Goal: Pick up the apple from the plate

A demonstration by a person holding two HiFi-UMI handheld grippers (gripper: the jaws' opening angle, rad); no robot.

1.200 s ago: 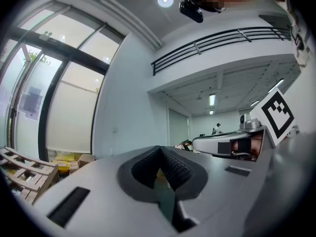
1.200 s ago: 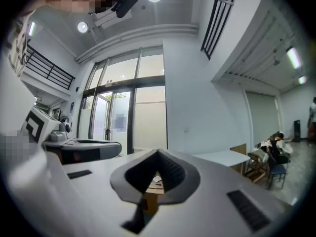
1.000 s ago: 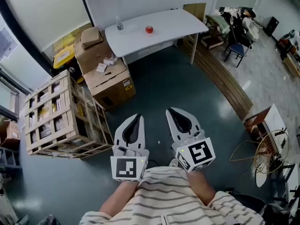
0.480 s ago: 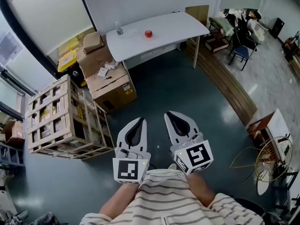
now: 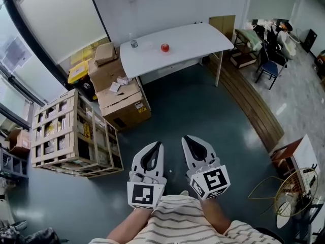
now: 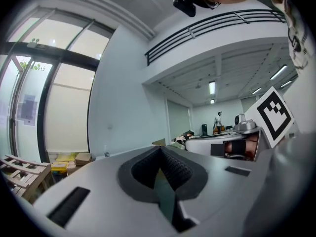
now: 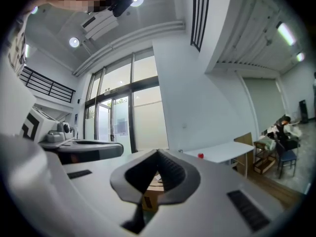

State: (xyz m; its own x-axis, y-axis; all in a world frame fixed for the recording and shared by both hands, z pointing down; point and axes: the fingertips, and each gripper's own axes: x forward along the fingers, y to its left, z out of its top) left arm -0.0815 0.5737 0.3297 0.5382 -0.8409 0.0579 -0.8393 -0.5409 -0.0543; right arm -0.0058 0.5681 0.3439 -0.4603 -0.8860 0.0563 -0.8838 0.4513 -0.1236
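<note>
A small red apple [image 5: 165, 47] lies on a white table [image 5: 198, 37] far across the room, next to a pale plate [image 5: 148, 46] that is hard to make out. The right gripper view shows the apple [image 7: 200, 156] as a tiny dot on that table [image 7: 224, 149]. My left gripper [image 5: 158, 145] and right gripper [image 5: 186, 139] are held side by side over the dark floor, far short of the table and pointing level toward it. Both are shut and hold nothing, as the left gripper [image 6: 159, 148] and right gripper [image 7: 158, 152] show in their own views.
Stacked cardboard boxes [image 5: 122, 98] and a wooden crate [image 5: 68, 133] stand left of the way to the table. A small bottle [image 5: 133, 43] sits on the table's left end. Chairs [image 5: 268, 62] and clutter fill the right side, and a wire fan guard [image 5: 294, 189] lies at lower right.
Both grippers have moved forward over the floor toward the table, still shut. The table and apple now sit a little lower and larger in the head view.
</note>
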